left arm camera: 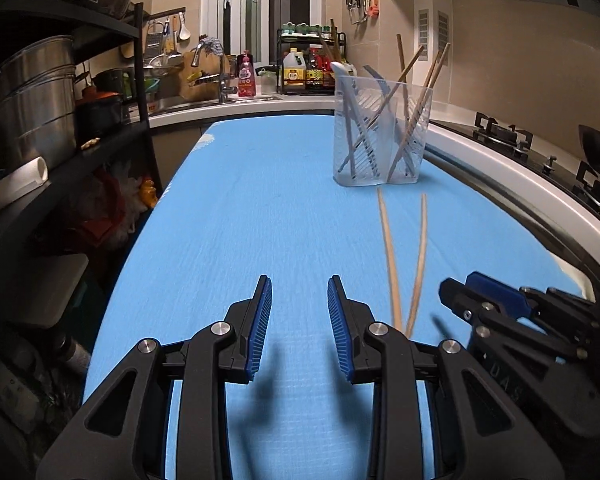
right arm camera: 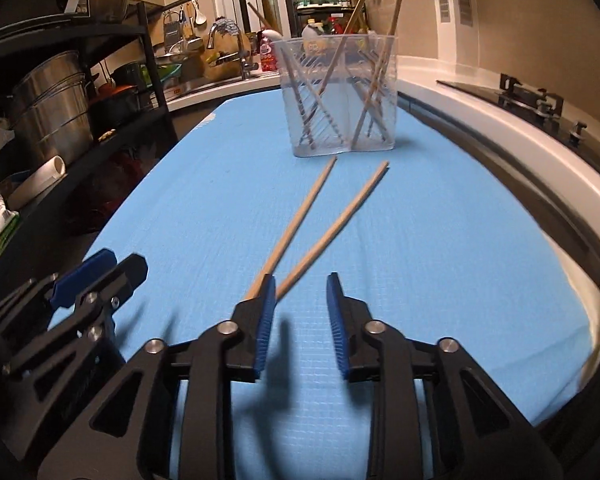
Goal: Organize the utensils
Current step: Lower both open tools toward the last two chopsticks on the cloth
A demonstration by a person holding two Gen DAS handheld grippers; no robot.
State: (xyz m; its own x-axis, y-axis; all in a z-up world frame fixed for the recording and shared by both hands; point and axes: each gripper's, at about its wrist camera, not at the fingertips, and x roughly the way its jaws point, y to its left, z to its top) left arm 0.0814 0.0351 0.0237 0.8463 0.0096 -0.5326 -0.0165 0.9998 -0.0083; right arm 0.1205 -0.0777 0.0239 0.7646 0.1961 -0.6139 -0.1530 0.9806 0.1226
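Chopsticks already gathered in the clear plastic holder (right arm camera: 342, 96) show that part of the sorting is done: several wooden sticks are seen leaning crosswise inside it, and what may be a pale spoon or ladle is glimpsed at its far rim in the left wrist view, though that shape is too blurred to be named with confidence. The holder is stood upright toward the far end of the blue-covered surface (right arm camera: 440, 240). Two loose chopsticks (right arm camera: 320, 224) are left lying flat on the cloth between the holder and the grippers, their far tips spread apart and just short of the holder's base, their near ends converging toward the right gripper (right arm camera: 300, 312). Its jaws are held partly apart with nothing clamped; the near ends of the sticks are hidden behind the left-hand jaw, so contact there cannot be ruled out, but no pad is seen pressing on wood. The left gripper (left arm camera: 299, 324) is held beside it over bare cloth, its jaws likewise parted and empty, with the loose pair lying off to its right. No other stray utensils are shown on the cloth. By this reading the task is judged well advanced: what remains is for the last two sticks to be picked up, carried the short way forward and dropped tip-down into the holder with the rest.
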